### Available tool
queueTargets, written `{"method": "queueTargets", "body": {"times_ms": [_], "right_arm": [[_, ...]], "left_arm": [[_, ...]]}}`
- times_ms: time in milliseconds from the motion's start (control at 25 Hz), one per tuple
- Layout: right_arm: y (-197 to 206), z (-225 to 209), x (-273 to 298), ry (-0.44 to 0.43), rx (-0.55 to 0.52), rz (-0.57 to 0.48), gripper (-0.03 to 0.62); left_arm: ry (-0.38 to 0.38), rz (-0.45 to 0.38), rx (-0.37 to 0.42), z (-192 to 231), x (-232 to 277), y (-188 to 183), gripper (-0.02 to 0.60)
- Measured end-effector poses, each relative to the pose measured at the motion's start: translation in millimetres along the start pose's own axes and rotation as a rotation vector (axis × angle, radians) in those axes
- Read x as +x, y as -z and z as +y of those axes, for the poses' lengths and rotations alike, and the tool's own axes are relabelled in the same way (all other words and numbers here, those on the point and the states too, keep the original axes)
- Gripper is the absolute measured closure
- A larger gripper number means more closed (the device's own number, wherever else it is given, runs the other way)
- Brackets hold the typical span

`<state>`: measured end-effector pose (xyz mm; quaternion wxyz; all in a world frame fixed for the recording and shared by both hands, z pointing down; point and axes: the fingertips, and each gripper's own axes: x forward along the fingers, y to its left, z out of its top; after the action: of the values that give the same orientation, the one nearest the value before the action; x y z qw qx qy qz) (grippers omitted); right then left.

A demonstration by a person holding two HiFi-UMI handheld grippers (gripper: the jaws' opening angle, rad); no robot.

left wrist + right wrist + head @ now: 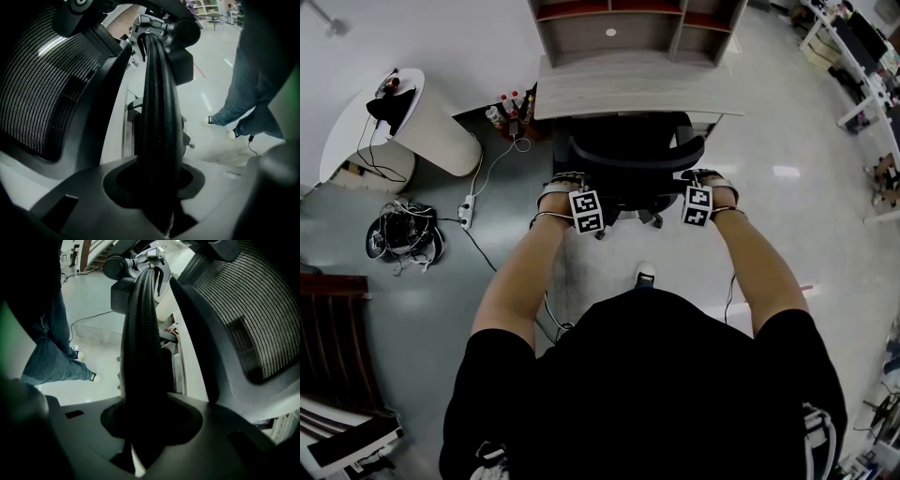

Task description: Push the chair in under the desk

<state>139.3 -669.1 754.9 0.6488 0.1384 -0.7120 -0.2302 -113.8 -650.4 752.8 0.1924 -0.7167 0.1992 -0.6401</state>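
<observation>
A black mesh office chair stands in front of the grey wooden desk, its seat partly under the top. My left gripper is at the chair's left side and my right gripper at its right side. In the left gripper view my left gripper is shut on the ribbed black left armrest, with the mesh back beside it. In the right gripper view my right gripper is shut on the right armrest, next to the mesh back.
A shelf unit sits on the desk. Left of the chair are bottles, a power strip, a cable pile and a white round stand. White desks stand at the far right. Jeans-clad legs are behind the chair.
</observation>
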Motion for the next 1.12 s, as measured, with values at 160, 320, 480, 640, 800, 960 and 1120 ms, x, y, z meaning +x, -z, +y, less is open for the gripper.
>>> {"method": "queueTargets", "body": {"times_ms": [160, 320, 480, 640, 800, 960, 1120], "right_arm": [[0, -1, 1, -0.004, 0.003, 0.002, 0.48], [1, -4, 0, -0.028, 0.024, 0.001, 0.46], [1, -2, -4, -0.037, 0.058, 0.007, 0.428], [2, -4, -18, -0.017, 0.086, 0.006, 0.399], [3, -3, -38, 0.009, 0.129, -0.008, 0.384], [-1, -3, -69, 0.054, 0.252, -0.067, 0.387], [-7, -5, -100, 0.113, 0.408, -0.154, 0.413]], "left_arm": [[0.003, 0.0, 0.001, 1, 1, 0, 0.46], [0.016, 0.002, -0.015, 4, 2, 0, 0.446], [0.059, -0.01, -0.024, -5, -1, -1, 0.39], [0.079, -0.025, -0.05, -6, -12, 2, 0.353], [0.058, -0.068, -0.09, -1, -33, 1, 0.348], [0.045, -0.147, -0.206, 2, -60, 1, 0.336], [0.039, -0.253, -0.371, 0, -84, 0, 0.337]]}}
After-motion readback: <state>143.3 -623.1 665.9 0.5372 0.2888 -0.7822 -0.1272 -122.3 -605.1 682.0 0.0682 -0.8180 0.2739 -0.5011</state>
